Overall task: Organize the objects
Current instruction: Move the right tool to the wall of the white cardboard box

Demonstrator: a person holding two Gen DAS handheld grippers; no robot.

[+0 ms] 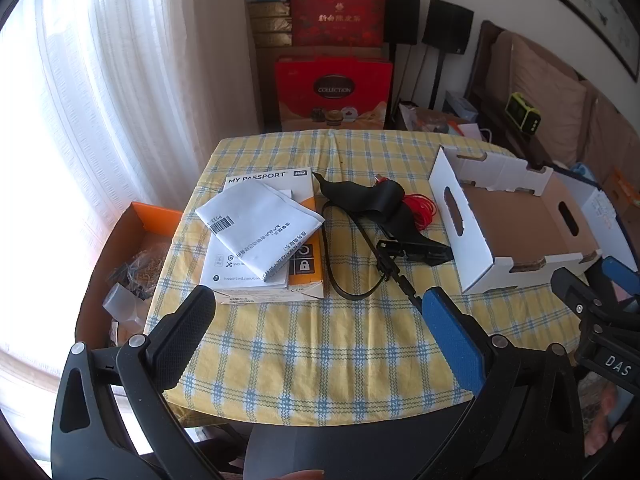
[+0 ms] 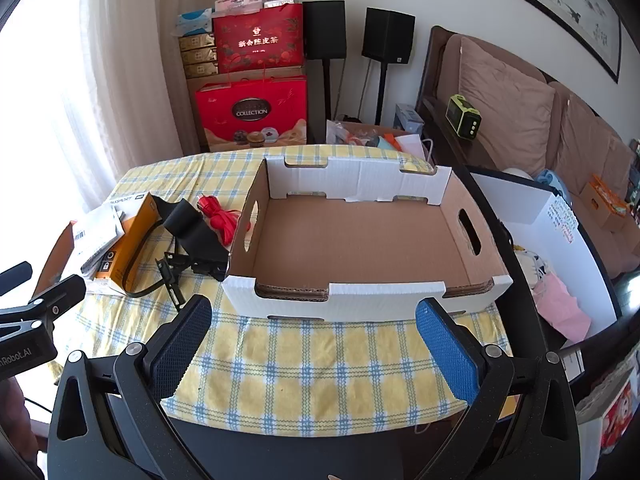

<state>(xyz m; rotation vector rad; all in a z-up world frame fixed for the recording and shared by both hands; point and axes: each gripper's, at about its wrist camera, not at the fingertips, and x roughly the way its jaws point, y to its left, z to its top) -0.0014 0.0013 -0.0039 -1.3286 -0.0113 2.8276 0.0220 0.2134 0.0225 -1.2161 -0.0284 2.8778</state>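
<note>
Both tools hover over the near edge of the checked tablecloth. The left gripper gapes wide, nothing in it. The right gripper stands just as wide, empty too. The cardboard tray sits bare on the right; the hard-drive box, leaflets, black strap and red cord lie left of it.
</note>
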